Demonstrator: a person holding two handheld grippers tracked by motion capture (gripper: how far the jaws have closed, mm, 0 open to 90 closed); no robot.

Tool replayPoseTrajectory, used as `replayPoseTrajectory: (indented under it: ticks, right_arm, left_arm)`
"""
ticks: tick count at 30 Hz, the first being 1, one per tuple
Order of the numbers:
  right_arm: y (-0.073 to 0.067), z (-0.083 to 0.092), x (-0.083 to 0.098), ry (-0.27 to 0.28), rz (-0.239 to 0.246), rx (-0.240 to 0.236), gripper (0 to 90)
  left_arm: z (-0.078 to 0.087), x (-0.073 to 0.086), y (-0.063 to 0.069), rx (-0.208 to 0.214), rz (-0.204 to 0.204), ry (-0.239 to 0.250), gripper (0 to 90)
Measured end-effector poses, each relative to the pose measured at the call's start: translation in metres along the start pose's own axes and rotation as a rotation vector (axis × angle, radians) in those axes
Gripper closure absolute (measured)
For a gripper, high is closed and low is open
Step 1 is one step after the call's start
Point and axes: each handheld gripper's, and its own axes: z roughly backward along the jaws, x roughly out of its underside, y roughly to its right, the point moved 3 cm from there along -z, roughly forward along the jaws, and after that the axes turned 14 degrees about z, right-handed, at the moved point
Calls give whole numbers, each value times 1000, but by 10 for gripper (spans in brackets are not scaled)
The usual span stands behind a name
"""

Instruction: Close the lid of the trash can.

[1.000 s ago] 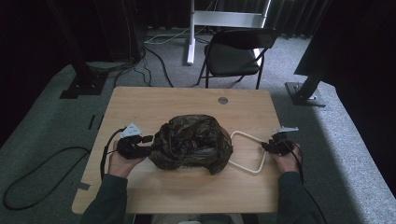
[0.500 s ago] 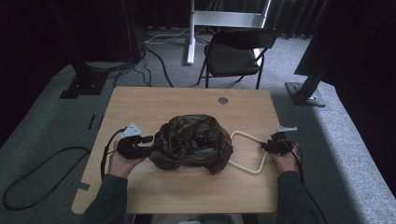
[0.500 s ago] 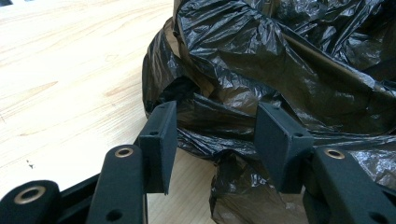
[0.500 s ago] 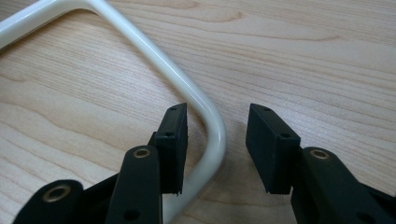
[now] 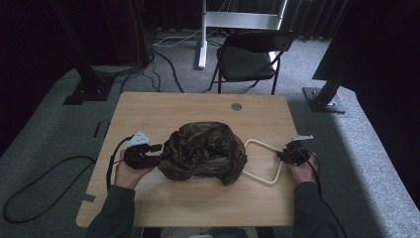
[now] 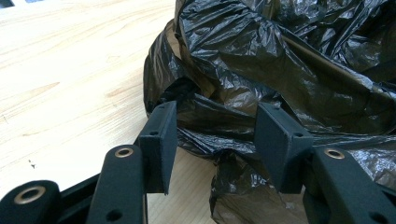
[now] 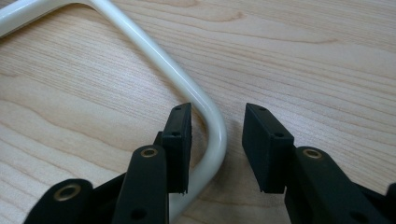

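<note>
A crumpled black plastic bag (image 5: 203, 151) lies in the middle of the wooden table (image 5: 198, 106). A white tube loop (image 5: 277, 171) sticks out from its right side and lies flat on the wood. My left gripper (image 5: 159, 153) is at the bag's left edge. It stands open, with folds of the bag (image 6: 289, 60) just beyond and between its jaws (image 6: 215, 126). My right gripper (image 5: 281, 156) straddles the rounded corner of the white tube (image 7: 159, 58). Its jaws (image 7: 217, 114) have just been closing, and a gap still shows beside the tube.
A round grey grommet (image 5: 236, 106) sits near the table's far edge. Behind the table stands a black folding chair (image 5: 247, 54). A cable (image 5: 44, 191) loops on the floor at the left. Bare wood lies in front of and behind the bag.
</note>
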Motion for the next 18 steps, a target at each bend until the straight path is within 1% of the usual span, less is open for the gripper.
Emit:
replayPoseTrajectory:
  ticks: [10,18]
  right_arm:
    - [0,1,0,-2,8,-7,680]
    - [1,1,0,-5,-2,2,738]
  left_arm:
    - [-1,0,0,0,-1,-2,504]
    - [-1,0,0,0,-1,-1,504]
